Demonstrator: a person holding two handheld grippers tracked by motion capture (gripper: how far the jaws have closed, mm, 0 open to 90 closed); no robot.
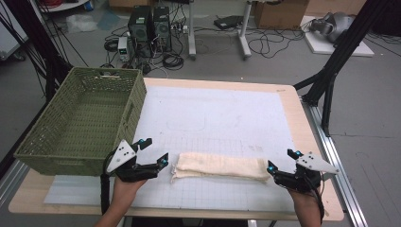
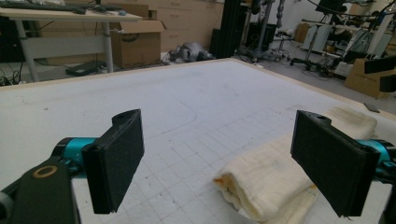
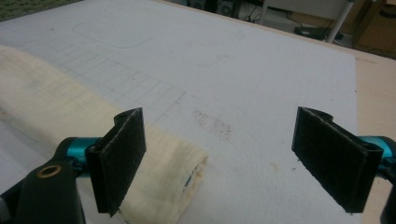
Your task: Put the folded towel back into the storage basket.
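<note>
Cream folded towel (image 1: 220, 166) is lying on the white mat (image 1: 213, 113), its ends partly hiding behind black jaws, between the wide-open left gripper (image 1: 152, 151) and wide-open right gripper (image 1: 283, 160).

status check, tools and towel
Left tool open, right tool open, both empty. Folded towel flat between them, untouched. Basket off left, nothing blocking.

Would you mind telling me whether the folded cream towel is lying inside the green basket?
No, the folded towel lies on the white mat, to the right of the green basket.
</note>
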